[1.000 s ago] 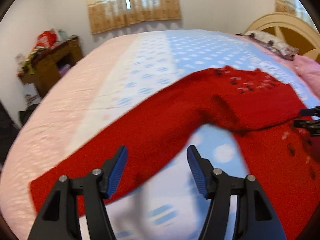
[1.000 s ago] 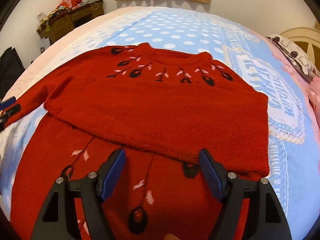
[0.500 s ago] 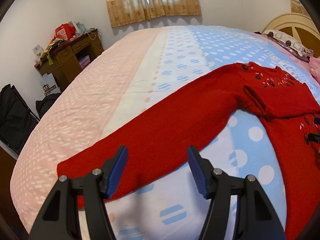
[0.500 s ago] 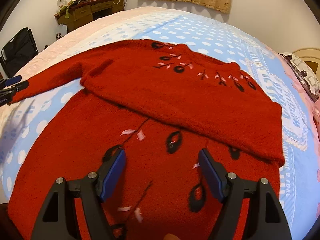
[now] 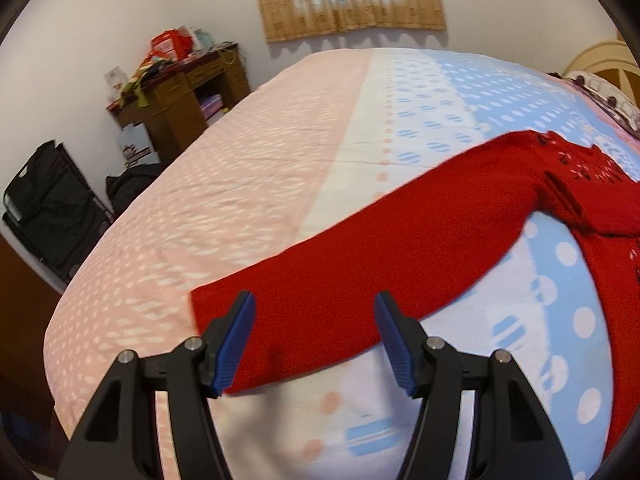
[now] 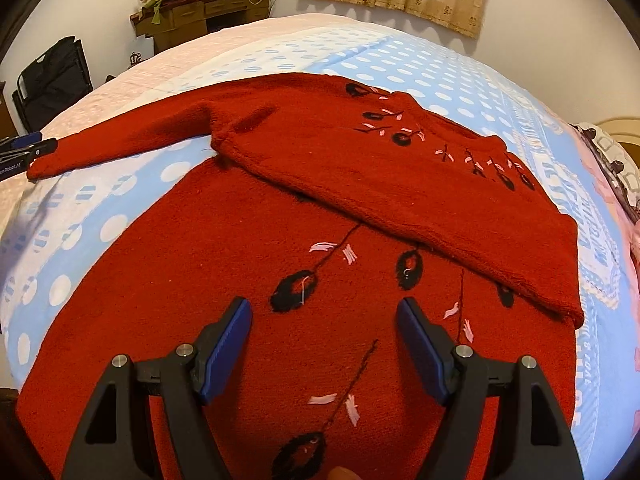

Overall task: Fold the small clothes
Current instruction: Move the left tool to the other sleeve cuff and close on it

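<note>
A red knitted sweater with black and pink flower embroidery (image 6: 320, 208) lies spread on a bed covered in a pink, white and blue dotted sheet (image 5: 248, 184), one sleeve already folded across its chest. At far left, the other long sleeve (image 5: 360, 272) stretches flat toward the pink side of the bed, its cuff end lying between the blue-padded fingers (image 5: 236, 340) of the left gripper (image 5: 314, 340), which stand wide apart and grip nothing. To the right, the right gripper (image 6: 324, 354) hovers over the sweater's lower body, its fingers equally spread and empty.

The step in hand appears to be taking the cuff to fold this sleeve inward. To do it well, the left gripper should drop until one finger slides under the cuff's edge, pinch both knit layers squarely near the end, lift only enough to clear the sheet, and carry the sleeve right across the chest so that it lies straight over the folded one. The right gripper might steady the body, since loose knit can drag and bunch.
</note>
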`<state>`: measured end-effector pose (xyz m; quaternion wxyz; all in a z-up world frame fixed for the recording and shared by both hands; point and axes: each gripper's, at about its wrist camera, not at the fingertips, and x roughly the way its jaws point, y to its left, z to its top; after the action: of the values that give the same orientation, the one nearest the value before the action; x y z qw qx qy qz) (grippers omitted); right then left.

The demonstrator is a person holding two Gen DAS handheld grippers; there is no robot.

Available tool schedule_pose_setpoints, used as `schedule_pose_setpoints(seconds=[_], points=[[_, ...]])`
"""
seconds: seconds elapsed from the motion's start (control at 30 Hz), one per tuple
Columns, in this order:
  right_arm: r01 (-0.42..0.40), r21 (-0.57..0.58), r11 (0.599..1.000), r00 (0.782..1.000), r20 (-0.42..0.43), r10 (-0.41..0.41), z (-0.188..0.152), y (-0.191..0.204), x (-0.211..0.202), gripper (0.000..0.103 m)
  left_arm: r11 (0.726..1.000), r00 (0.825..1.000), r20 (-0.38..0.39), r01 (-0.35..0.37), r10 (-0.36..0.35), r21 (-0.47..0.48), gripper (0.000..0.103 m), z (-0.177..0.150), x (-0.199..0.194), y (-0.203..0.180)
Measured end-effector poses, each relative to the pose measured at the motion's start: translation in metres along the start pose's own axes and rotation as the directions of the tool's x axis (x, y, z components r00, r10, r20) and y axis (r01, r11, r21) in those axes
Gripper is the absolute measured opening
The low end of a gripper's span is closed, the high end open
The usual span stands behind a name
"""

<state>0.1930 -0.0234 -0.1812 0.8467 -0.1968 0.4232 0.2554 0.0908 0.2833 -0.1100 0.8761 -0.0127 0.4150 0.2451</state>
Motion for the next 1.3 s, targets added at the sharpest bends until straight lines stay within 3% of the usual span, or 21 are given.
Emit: schedule_pose_setpoints(seconds=[0.33, 0.73, 1.0, 1.1, 1.23, 1.3], points=[[-0.002, 0.001, 1.0, 1.0, 0.004, 0.002, -0.002, 0.002, 0.0, 0.076, 0.987, 0.997, -0.043, -0.067, 0.062, -0.143, 0.064, -0.012, 0.012, 0.057], [-0.001, 0.001, 1.0, 1.0, 0.004, 0.001, -0.006, 0.005, 0.0, 0.076, 0.947, 0.994, -0.114, -0.035, -0.002, -0.321, 0.064, -0.022, 0.045, 0.087], [-0.007, 0.009, 1.0, 1.0, -0.001, 0.007, -0.007, 0.005, 0.002, 0.076, 0.949, 0.993, -0.109, 0.014, -0.051, -0.315, 0.058, -0.019, 0.049, 0.077], [-0.003, 0.007, 1.0, 1.0, 0.0, 0.003, -0.007, 0.005, 0.003, 0.076, 0.948, 0.992, -0.111, 0.017, -0.055, -0.317, 0.047, -0.017, 0.054, 0.074], [-0.004, 0.009, 1.0, 1.0, 0.0, 0.004, -0.008, 0.004, 0.003, 0.076, 0.94, 0.989, -0.113, 0.049, -0.092, -0.339, 0.015, -0.015, 0.054, 0.075], [-0.006, 0.011, 1.0, 1.0, -0.001, 0.006, -0.008, 0.004, 0.003, 0.076, 0.934, 0.987, -0.113, 0.068, -0.114, -0.351, 0.013, -0.015, 0.053, 0.075]])
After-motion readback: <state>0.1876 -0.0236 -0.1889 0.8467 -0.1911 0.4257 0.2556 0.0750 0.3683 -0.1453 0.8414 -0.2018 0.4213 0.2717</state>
